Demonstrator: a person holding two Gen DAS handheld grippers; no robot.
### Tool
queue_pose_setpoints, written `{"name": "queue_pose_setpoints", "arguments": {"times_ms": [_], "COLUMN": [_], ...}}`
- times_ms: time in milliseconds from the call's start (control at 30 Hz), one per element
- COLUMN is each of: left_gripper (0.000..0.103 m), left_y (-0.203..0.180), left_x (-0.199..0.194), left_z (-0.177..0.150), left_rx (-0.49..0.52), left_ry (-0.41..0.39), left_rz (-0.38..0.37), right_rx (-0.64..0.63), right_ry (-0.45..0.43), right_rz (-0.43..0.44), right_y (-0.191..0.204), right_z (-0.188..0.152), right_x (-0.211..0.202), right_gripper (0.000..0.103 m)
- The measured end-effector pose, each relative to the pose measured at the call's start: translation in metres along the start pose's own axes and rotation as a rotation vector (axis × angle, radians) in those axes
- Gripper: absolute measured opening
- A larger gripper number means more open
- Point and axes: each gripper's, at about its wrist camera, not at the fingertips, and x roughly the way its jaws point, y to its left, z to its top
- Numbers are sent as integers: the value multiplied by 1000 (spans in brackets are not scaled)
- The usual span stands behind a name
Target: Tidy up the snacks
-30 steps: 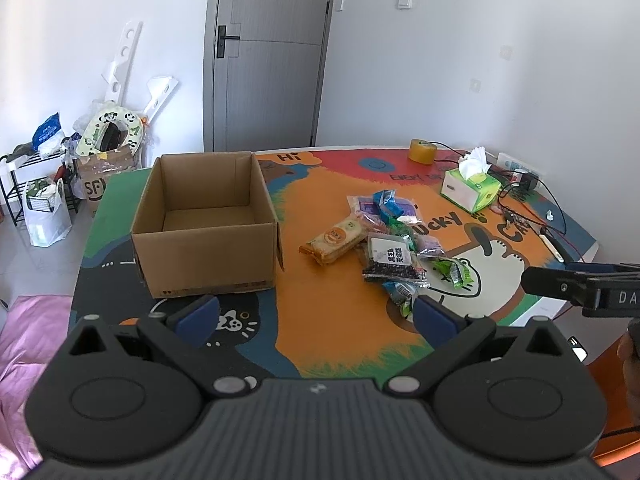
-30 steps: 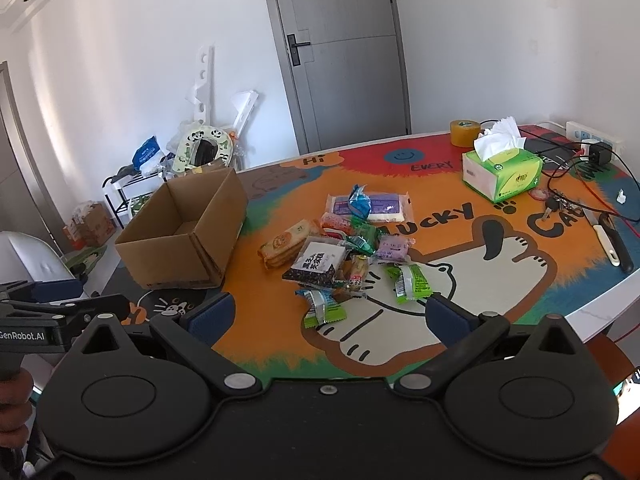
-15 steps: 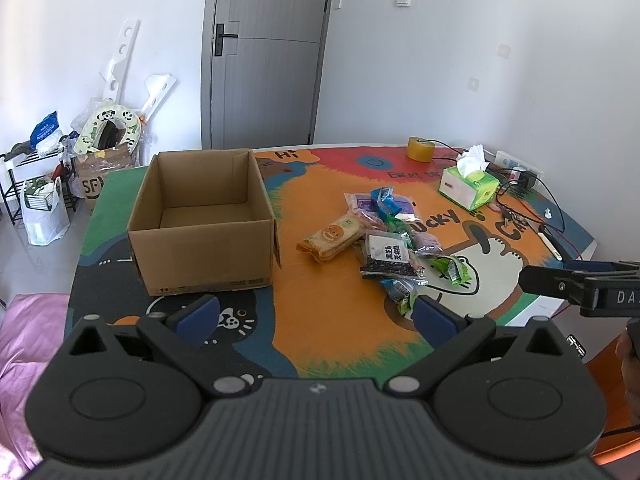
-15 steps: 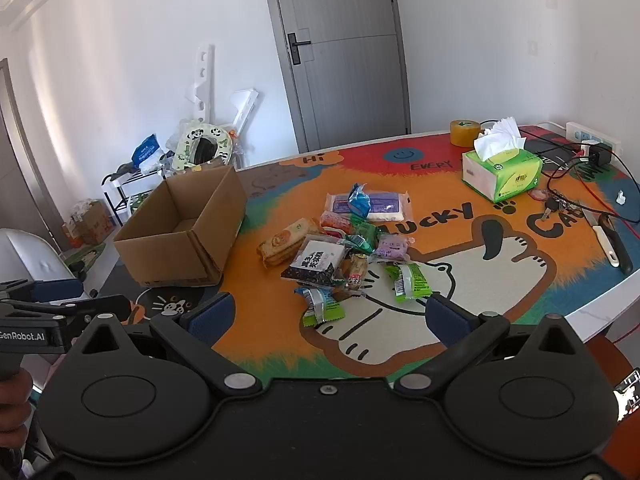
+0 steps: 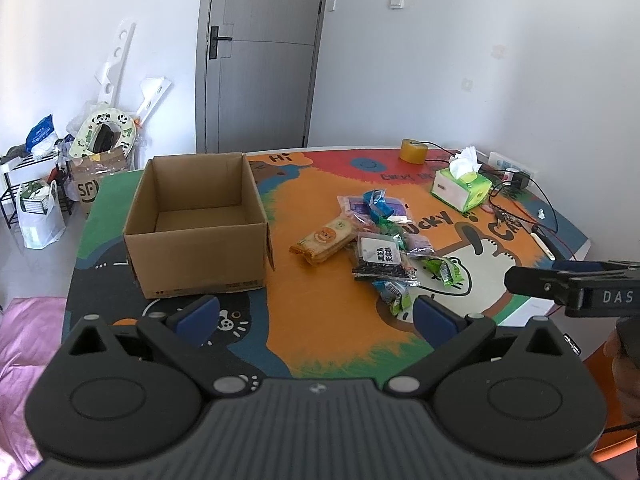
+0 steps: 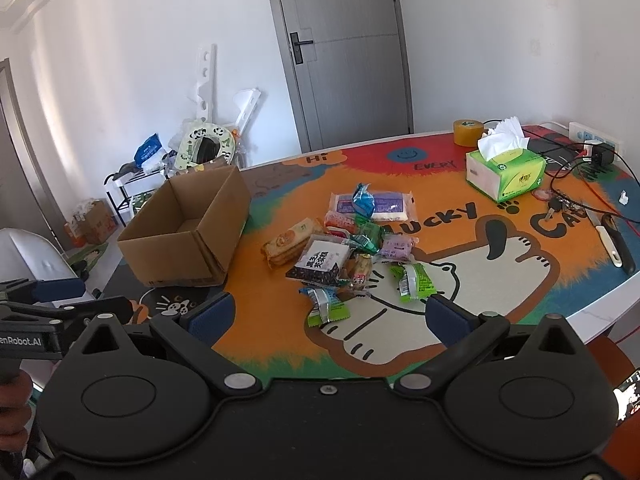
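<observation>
An open cardboard box [image 5: 196, 232] [image 6: 188, 232] stands empty on the left of the colourful table mat. To its right lies a loose pile of snack packets: an orange cracker pack [image 5: 326, 240] [image 6: 290, 242], a black-and-white bag [image 5: 380, 262] [image 6: 322, 262], a purple-white pack [image 6: 376, 206], and green packets [image 5: 450, 272] [image 6: 414, 282]. My left gripper [image 5: 316, 314] is open and empty, held back from the table's near edge. My right gripper [image 6: 328, 314] is also open and empty, hovering before the nearest green-blue packet [image 6: 326, 306].
A green tissue box [image 5: 462, 188] [image 6: 506, 172], a roll of tape [image 5: 414, 151] [image 6: 468, 132], cables, keys and a charger [image 6: 596, 152] crowd the table's far right. A knife-like tool [image 6: 616, 246] lies by the right edge. Bags and boxes [image 5: 92, 160] clutter the floor at left.
Both grippers have drifted slightly back and upward, so the table looks a little farther away. Nothing on the table has moved.
</observation>
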Motion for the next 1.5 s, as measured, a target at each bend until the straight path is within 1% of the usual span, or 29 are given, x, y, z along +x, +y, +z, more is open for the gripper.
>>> {"name": "queue_pose_setpoints", "arguments": {"times_ms": [333,500,700,867,933,1200,1367,1433,1500], "left_gripper": [102,102,102,102,102,101,100,100,100], "left_y": [0,0,-1,-3,-4,-12,-20,-22,-26], "left_x": [0,8,26,46,54,79,99,105,110], "left_z": [-1,-3,-4,-5,-5,-1,-2,-3,-3], "left_rx": [-2,-7,-23,-34,-37,-46,-46,-49,-42], "left_ry": [1,11,23,34,37,31,57,58,53], "left_rz": [-4,-11,-13,-20,-31,-53,-67,-82,-88], "right_rx": [11,12,41,31,29,73,85,85,92], "right_ry": [1,1,19,18,27,14,-4,-14,-19], "right_rz": [-4,2,11,-24,-22,-36,-49,-56,-56], "right_y": [-4,-6,-15,-26,-31,-56,-69,-74,-80], "right_z": [-1,-5,-12,-18,-19,-23,-25,-26,-27], "right_x": [1,9,28,42,46,62,69,71,74], "right_gripper": [103,103,103,103,103,103,102,102,97]}}
